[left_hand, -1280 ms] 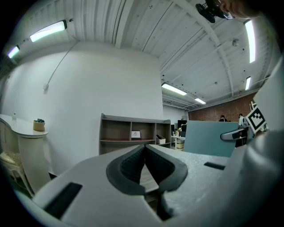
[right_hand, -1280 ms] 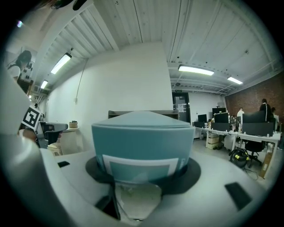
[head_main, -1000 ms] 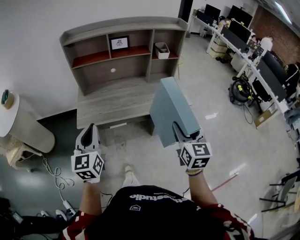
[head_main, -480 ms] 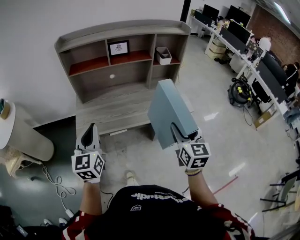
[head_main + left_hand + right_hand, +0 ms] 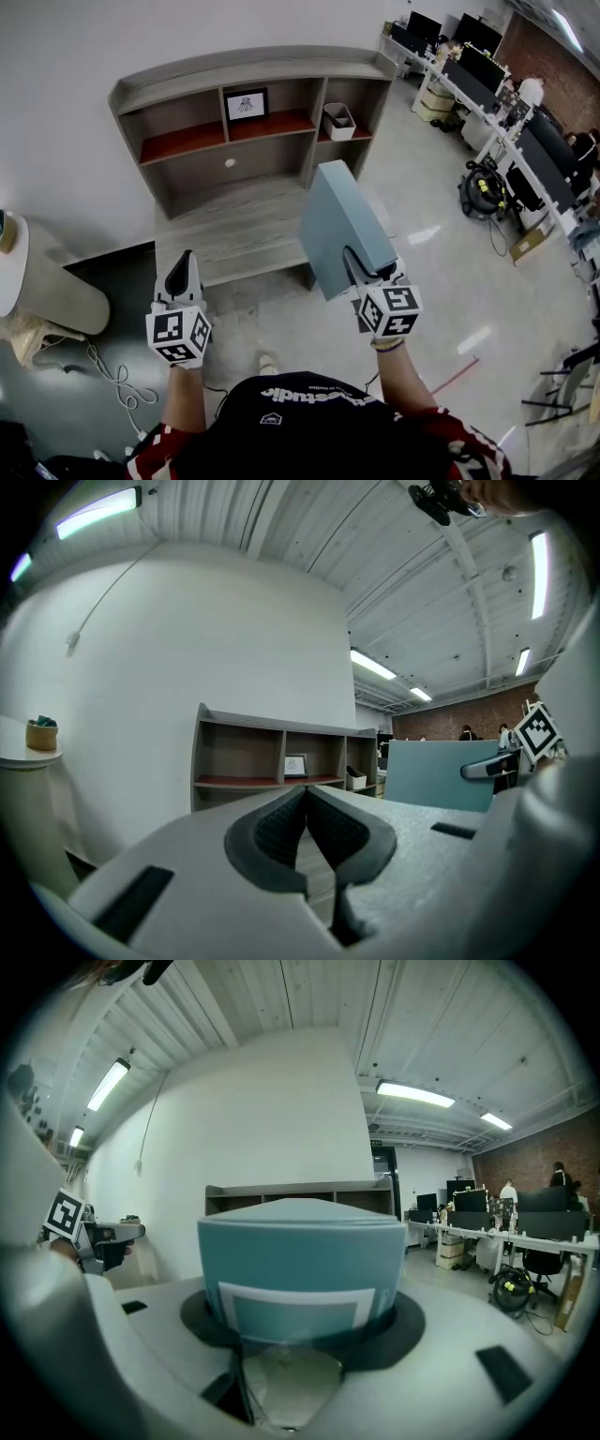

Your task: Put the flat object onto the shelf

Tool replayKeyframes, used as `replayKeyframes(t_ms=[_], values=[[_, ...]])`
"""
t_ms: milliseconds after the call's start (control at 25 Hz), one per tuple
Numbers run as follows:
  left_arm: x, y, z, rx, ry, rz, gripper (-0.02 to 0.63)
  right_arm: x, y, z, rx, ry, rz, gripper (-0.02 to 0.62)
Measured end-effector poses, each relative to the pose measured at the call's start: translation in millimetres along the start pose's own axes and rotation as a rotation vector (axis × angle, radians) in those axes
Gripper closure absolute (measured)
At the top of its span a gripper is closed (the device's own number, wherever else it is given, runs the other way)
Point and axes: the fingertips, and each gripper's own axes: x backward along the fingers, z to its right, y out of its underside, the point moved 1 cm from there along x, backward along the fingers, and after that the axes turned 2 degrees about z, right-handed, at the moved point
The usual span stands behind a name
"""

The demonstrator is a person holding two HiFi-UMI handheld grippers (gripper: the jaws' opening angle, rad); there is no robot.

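Observation:
A flat teal box (image 5: 342,228) is held up in the air, tilted forward, with my right gripper (image 5: 367,272) shut on its near end. In the right gripper view the box (image 5: 302,1255) fills the space between the jaws. Ahead stands the grey wooden shelf unit (image 5: 246,137) with red-lined upper compartments, also seen in the left gripper view as the shelf unit (image 5: 281,761). My left gripper (image 5: 180,272) hangs at the left, shut with nothing in it; its pads (image 5: 305,829) meet at the tips.
A small framed picture (image 5: 246,104) and a white bin (image 5: 338,121) stand in the shelf's upper compartments. A white round table (image 5: 37,277) is at the left, with cables (image 5: 117,384) on the floor. Desks with monitors (image 5: 487,66) and a vacuum (image 5: 487,183) line the right.
The shelf has shifted slightly right and lower in the head view as the person moves. Both grippers keep their pose, and the box stays held.

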Motion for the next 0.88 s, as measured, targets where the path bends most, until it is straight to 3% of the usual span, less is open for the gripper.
replayKeyframes(t_ms=[520, 880], values=[[-44, 3, -41, 0.030, 0.052, 0.007, 0.600, -70, -7, -29, -0.014, 0.031, -0.017, 0.322], [-57, 2, -65, 0.043, 0.043, 0.021, 0.600, -99, -1, -44, -0.005, 0.048, -0.043, 0.322]])
